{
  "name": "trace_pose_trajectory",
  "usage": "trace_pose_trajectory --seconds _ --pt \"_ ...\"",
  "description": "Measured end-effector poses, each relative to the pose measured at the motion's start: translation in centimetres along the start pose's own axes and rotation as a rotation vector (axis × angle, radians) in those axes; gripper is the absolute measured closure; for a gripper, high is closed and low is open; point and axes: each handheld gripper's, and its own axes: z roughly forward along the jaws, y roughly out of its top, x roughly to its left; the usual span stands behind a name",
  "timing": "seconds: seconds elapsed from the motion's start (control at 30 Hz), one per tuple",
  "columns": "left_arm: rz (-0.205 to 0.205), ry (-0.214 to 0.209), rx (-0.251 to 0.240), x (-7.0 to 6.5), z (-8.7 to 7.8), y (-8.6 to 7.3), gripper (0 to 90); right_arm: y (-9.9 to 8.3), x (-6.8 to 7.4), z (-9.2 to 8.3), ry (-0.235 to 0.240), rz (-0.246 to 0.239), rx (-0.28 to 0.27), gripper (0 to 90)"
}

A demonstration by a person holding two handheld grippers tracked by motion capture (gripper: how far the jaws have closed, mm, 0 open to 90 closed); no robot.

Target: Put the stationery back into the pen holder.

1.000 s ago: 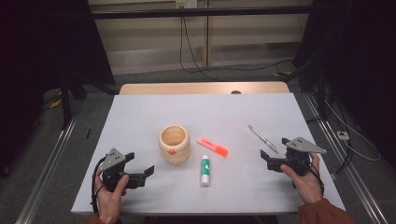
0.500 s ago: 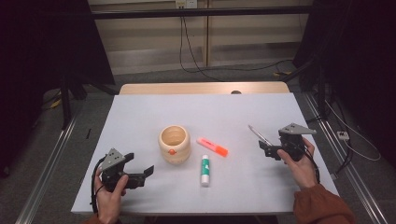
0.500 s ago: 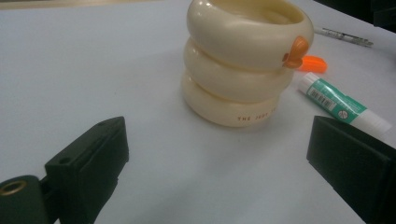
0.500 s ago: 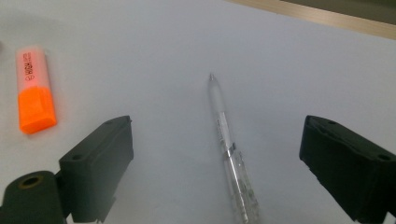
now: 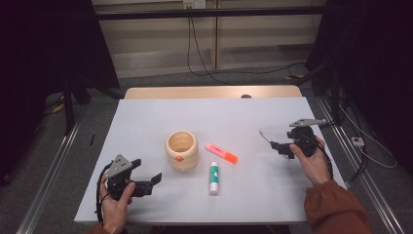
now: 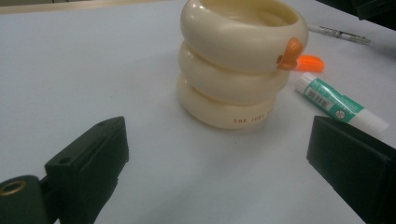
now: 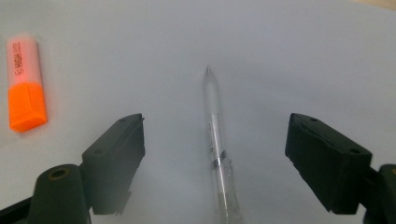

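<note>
A cream ring-stacked cup with an orange knob stands at the table's middle; up close it is the cup just beyond my left gripper. That left gripper is open and empty, near the front left edge. A clear pen lies right of centre. My right gripper is open and hovers low over it, so the pen runs between the jaws, untouched. An orange highlighter and a green-white glue stick lie between cup and pen.
The highlighter lies left of the right gripper's jaws. The glue stick and highlighter rest just right of the cup. The white table has bare room at the back and left. Dark frames and cables surround it.
My right gripper has moved away from the front edge and left to the pen, and now straddles its near end. The left gripper has stayed in place.
</note>
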Motion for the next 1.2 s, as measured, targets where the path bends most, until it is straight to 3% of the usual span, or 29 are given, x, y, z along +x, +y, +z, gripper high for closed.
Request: trace_pose_trajectory --seconds 0.1,0.23,0.57,0.77,1.2 --pt "-0.003 -0.004 0.001 0.0 0.1 0.0 5.5 0.3 -0.5 0.6 0.024 -0.004 0.034 18.5" --pt "-0.002 -0.003 0.004 0.2 0.0 -0.1 5.5 0.7 -0.9 1.4 0.052 -0.007 0.119 20.4" --pt "0.001 -0.008 0.003 0.0 -0.1 -0.1 5.5 1.2 -1.2 2.9 0.081 -0.054 0.244 47.5" --pt "-0.007 -0.007 0.005 0.2 -0.1 -0.3 5.5 1.6 -0.9 3.3 0.067 -0.079 0.235 50.3" --pt "-0.006 -0.006 0.010 0.2 -0.2 -0.2 5.5 4.7 -0.8 6.4 0.054 -0.136 0.334 65.1"
